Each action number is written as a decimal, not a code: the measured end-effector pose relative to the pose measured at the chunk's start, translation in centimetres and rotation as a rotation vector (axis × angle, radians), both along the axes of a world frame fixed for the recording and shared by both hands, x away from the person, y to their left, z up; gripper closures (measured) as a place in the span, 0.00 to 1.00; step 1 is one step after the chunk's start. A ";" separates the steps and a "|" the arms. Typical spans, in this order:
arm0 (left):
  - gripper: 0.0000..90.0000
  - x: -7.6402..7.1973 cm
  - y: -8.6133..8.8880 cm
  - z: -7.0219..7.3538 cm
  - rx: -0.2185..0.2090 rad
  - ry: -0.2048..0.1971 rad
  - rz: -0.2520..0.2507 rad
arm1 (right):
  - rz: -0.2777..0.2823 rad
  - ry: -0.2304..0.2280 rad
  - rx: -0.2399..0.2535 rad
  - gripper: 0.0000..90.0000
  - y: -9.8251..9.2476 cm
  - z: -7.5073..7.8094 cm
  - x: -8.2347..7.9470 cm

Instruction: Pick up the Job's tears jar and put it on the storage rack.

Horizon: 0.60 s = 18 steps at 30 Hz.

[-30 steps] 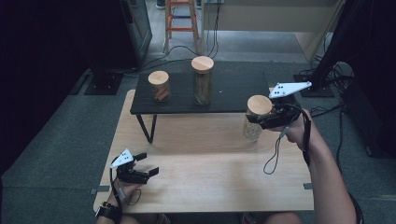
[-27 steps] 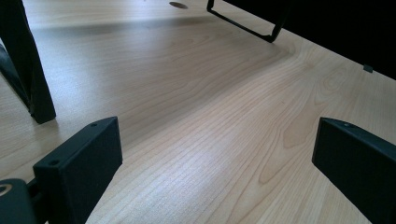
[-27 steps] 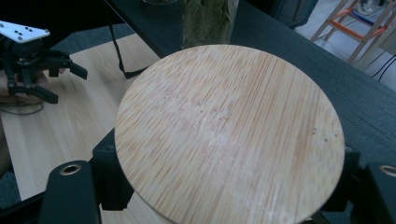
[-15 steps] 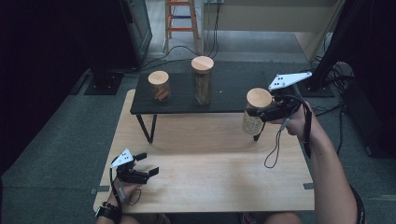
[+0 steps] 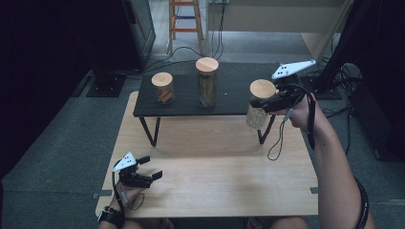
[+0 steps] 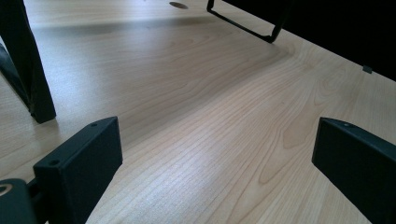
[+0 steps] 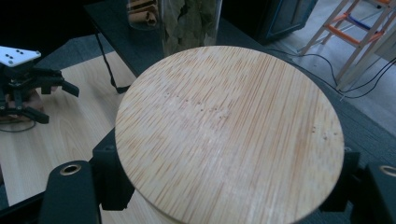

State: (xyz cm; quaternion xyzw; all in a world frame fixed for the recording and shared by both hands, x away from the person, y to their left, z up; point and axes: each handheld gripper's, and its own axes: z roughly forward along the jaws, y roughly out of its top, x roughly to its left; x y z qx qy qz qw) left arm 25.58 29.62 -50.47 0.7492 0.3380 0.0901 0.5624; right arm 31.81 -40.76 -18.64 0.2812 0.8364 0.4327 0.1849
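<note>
The right gripper point(image 5: 258, 104) pinches a jar point(image 5: 258, 110) just under its round wooden lid point(image 7: 229, 135), jaws pressed on either side. The jar hangs in the air at the right end of the black shelf point(image 5: 229, 95), in front of its near right leg and clear of the table point(image 5: 215, 176). On the shelf stand two more lidded jars: a short one point(image 5: 163, 88) at the left and a tall one point(image 5: 207, 82) in the middle. The left gripper point(image 5: 152, 168) rests low at the table's near left corner, its jaws spread wide with nothing but bare wood between them.
</note>
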 end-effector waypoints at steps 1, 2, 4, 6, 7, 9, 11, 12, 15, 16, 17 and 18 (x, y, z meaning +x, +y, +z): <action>0.02 0.0 0.0 0.0 0.000 0.000 0.000 | 0.003 0.002 0.000 0.28 0.0 0.0 0.2; 0.02 0.0 0.0 0.0 0.000 0.000 0.000 | 0.004 0.004 -0.001 0.28 0.0 0.1 0.3; 0.02 0.0 0.0 0.0 0.000 0.001 0.000 | 0.005 0.006 0.000 0.28 0.0 0.1 0.4; 0.02 0.0 0.0 0.0 -0.004 0.002 0.000 | 0.009 0.007 0.002 0.28 0.0 0.2 0.6; 0.02 0.0 0.0 0.0 -0.005 0.002 0.000 | 0.010 0.007 0.003 0.28 0.0 0.3 0.6; 0.02 0.0 0.1 0.0 -0.005 0.001 -0.001 | 0.013 0.004 0.006 0.28 -0.1 0.4 0.5; 0.02 0.0 0.1 0.0 -0.004 0.002 -0.001 | 0.010 0.003 0.012 0.28 -0.2 0.5 0.5; 0.02 0.0 0.1 0.0 -0.004 0.001 -0.002 | 0.010 0.001 0.013 0.28 -0.3 0.5 0.5; 0.02 0.1 0.0 0.0 -0.003 0.003 -0.004 | 0.009 -0.008 0.009 0.28 -0.1 0.8 0.4; 0.02 0.1 0.0 0.0 -0.004 0.003 -0.003 | 0.006 -0.013 0.005 0.28 0.0 0.9 0.4; 0.02 0.0 0.0 0.0 -0.004 0.003 -0.002 | 0.002 -0.015 0.003 0.28 0.1 1.0 0.4; 0.02 0.0 0.0 0.0 -0.004 0.002 -0.002 | 0.003 -0.016 0.008 0.28 0.1 1.0 0.5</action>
